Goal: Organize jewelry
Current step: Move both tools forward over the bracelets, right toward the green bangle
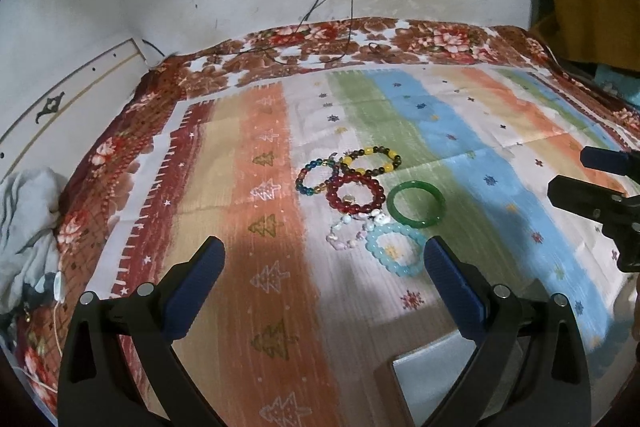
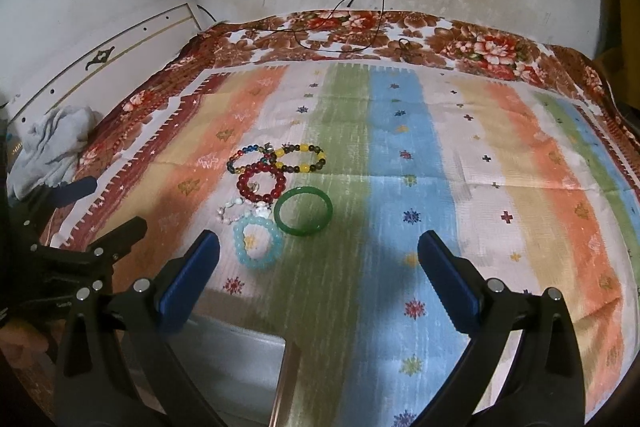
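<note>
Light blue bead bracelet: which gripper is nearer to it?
Left. The left gripper has the light blue bead bracelet just inside its right finger; the right gripper has it beside its left finger.

The striped cloth (image 2: 400, 131) ran orange, green, blue and cream, dotted with small trees and stars. On it lay a solid green bangle (image 2: 305, 211), a dark red bead bracelet (image 2: 262, 183), a pale blue one (image 2: 258, 243), and a yellow-and-brown one (image 2: 301, 158). The blanket (image 2: 480, 47) beneath bore red-brown flowers.
</note>
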The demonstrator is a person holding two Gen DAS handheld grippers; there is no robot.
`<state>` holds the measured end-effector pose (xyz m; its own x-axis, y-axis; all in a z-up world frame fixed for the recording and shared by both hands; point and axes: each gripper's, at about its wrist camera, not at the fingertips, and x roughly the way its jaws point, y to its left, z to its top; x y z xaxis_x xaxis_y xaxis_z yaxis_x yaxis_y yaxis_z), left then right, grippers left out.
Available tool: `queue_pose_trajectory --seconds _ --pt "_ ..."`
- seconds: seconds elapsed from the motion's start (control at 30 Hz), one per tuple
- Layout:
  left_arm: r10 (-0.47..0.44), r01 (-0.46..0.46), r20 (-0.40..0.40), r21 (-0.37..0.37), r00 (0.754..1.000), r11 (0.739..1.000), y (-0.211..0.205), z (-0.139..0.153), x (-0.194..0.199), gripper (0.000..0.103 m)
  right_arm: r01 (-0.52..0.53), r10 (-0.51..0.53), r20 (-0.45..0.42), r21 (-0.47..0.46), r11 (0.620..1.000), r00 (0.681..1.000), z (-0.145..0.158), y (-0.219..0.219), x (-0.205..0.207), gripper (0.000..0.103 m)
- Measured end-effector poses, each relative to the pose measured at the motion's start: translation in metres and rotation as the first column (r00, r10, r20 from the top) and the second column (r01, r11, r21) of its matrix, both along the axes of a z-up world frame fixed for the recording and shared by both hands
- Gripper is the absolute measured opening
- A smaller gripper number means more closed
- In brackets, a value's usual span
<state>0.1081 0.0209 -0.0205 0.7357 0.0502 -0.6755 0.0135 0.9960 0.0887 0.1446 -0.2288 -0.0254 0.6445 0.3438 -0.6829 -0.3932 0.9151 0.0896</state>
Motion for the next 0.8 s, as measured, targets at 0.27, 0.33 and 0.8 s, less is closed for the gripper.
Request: queue_pose_trajectory --seconds 0.27,0.33,0.8 --pt "0.016 -0.015 -0.037 0.019 0.999 1.000 0.007 -0.007 0.029 0.098 0.012 -0.012 -0.048 -0.002 1.000 0.999 -0.007 0.001 0.028 0.098" --pt "0.019 -0.018 -0.057 0.015 0.998 1.000 0.011 -0.011 0.035 0.098 0.014 -0.015 -0.058 -0.004 1.000 0.998 -0.010 0.002 0.033 0.098" --pt "0.024 -0.026 -0.158 -0.011 0.987 1.000 0.018 -0.033 0.070 0.098 0.036 -0.041 -0.170 -0.034 0.999 0.985 -0.033 0.011 0.071 0.098"
